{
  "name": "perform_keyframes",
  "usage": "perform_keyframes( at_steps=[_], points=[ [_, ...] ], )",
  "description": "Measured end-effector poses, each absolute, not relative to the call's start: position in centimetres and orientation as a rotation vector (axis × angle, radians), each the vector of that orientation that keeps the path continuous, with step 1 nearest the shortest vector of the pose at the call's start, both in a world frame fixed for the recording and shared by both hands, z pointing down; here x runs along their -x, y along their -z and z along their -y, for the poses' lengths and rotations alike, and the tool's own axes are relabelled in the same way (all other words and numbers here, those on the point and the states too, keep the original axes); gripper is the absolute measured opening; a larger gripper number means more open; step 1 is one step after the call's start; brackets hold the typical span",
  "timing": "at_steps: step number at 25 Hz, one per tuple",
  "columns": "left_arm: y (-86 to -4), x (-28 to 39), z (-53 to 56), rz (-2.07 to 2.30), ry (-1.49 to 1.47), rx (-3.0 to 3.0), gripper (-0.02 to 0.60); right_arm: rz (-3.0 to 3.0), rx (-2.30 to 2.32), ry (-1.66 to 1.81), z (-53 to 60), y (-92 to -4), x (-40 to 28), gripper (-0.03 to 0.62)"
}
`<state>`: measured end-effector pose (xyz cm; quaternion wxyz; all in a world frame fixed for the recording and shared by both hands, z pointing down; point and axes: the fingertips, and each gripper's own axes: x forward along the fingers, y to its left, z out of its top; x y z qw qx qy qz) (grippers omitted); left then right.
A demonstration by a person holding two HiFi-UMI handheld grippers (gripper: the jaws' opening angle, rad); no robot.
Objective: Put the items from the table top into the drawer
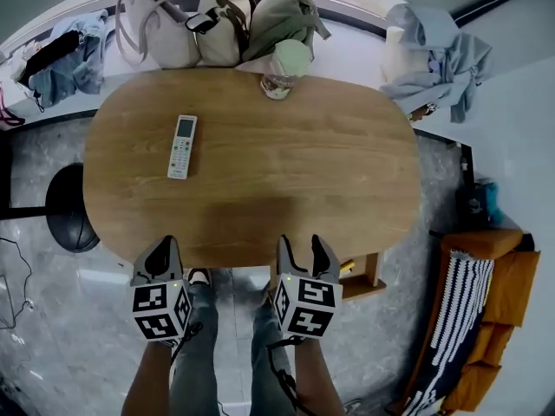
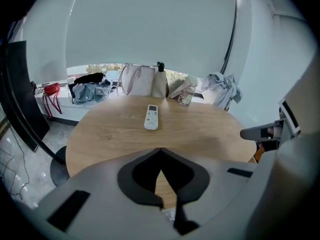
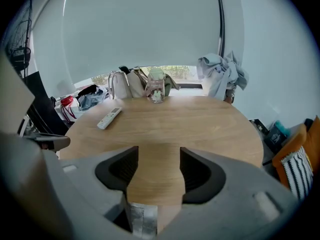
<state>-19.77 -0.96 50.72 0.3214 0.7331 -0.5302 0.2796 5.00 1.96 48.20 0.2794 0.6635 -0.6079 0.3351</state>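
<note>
Overhead, a white remote (image 1: 182,146) lay on the oval wooden table (image 1: 286,180), well apart from the left gripper (image 1: 163,254) and right gripper (image 1: 305,251) at its near edge. Left gripper view showed jaws pressed together, empty. Right gripper view showed jaws wide, nothing between.

Drawer (image 1: 362,286): mostly hidden beneath the desk's (image 1: 260,180) near edge; only a corner shows. Remote (image 1: 182,146): button labels too small to read. Jar (image 1: 279,83): contents indistinct. Forearms (image 1: 149,381): cut off by the lower edge.
</note>
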Motion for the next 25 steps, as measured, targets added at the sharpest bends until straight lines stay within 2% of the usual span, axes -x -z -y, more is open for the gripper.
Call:
perform_keyframes(
  at_steps=[10,25],
  points=[
    [-50.8,24.2,1.8,1.444,-0.718,-1.874,-0.008,1.665,-1.718,-0.880,0.5,-48.7,-0.8,0.284],
    [-50.0,31.2,4.5,1.502,-0.743,-1.831,-0.008,1.709,-1.652,-0.925,5.9,-50.0,7.3,0.285]
  ],
)
